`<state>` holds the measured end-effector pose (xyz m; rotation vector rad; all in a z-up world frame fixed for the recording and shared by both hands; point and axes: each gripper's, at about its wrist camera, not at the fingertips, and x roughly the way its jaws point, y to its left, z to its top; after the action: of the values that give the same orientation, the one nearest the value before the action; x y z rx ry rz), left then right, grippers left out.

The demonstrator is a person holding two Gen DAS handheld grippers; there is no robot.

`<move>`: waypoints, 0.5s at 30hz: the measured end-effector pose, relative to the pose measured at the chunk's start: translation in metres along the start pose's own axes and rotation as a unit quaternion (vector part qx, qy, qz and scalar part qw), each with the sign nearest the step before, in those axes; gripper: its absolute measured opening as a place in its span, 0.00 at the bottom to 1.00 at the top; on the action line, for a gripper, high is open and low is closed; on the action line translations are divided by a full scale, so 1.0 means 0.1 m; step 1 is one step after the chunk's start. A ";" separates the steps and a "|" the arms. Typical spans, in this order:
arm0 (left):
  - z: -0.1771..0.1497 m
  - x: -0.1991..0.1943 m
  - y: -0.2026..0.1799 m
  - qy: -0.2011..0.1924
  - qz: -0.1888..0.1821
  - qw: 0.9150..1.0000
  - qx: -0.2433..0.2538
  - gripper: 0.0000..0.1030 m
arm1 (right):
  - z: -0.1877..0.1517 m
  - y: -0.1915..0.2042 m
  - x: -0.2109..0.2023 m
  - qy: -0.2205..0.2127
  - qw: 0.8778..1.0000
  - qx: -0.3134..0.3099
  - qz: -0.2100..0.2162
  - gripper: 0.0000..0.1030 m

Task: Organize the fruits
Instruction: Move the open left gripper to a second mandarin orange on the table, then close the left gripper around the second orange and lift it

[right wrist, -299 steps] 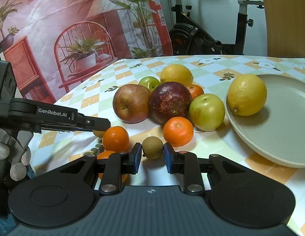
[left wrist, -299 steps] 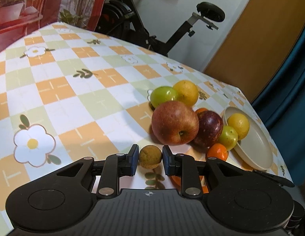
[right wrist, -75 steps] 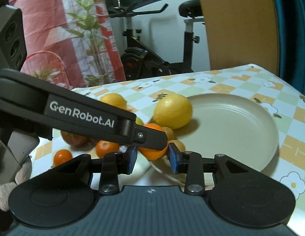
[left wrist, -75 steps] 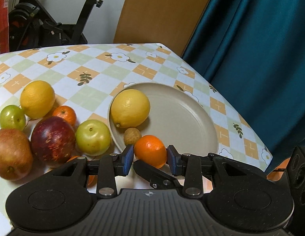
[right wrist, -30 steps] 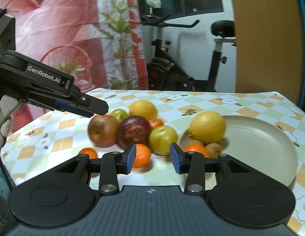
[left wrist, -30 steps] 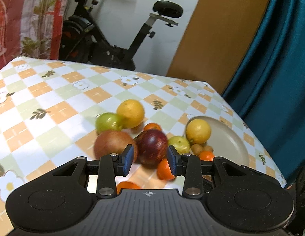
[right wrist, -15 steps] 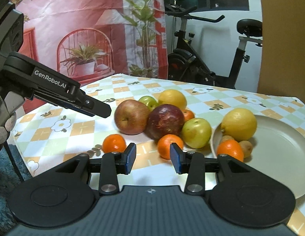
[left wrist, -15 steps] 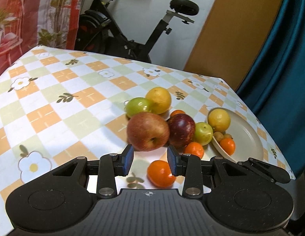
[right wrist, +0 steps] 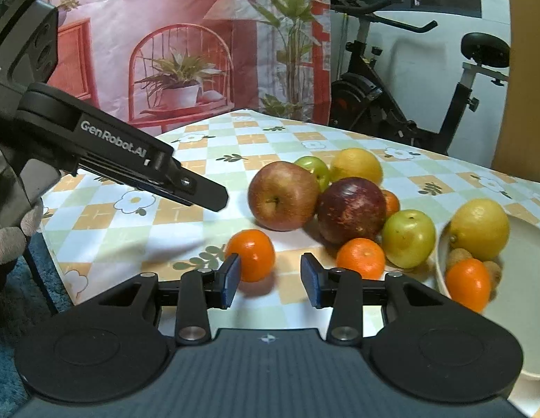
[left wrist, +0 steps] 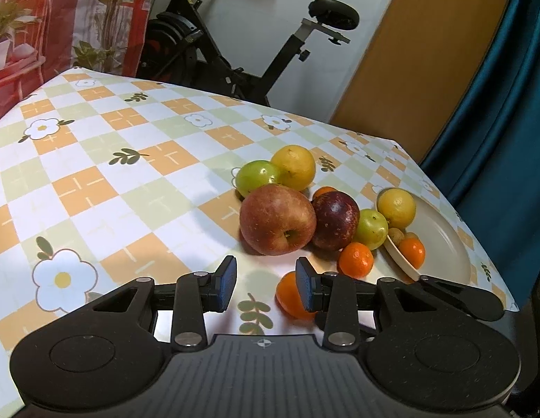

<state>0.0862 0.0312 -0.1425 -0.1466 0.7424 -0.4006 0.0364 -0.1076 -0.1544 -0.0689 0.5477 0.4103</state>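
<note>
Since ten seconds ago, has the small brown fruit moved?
Yes. The brown fruit then lay on the tablecloth near the red apple; now it sits on the plate, beside the lemon.

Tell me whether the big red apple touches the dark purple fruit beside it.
Touching. In the left wrist view the big red apple and dark purple fruit press together with no gap.

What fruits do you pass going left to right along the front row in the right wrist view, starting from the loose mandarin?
Loose mandarin → second mandarin → green apple → mandarin on the plate, just inside the plate's rim.
</note>
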 end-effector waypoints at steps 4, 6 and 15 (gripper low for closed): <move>-0.02 0.05 -0.03 0.004 -0.009 1.000 0.004 0.38 | -0.01 0.00 0.08 0.010 1.000 0.000 0.012 0.41; -0.04 0.08 -0.04 0.009 -0.015 1.000 0.005 0.38 | 0.02 0.01 0.12 0.013 1.000 0.001 0.018 0.41; -0.09 0.17 -0.08 0.021 -0.034 0.999 0.013 0.38 | 0.05 0.02 0.27 0.028 0.999 0.013 0.030 0.41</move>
<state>0.0887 0.0166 -0.1580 -0.1390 0.7747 -0.4794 0.0592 -0.0948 -0.1643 -0.0385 0.6113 0.4601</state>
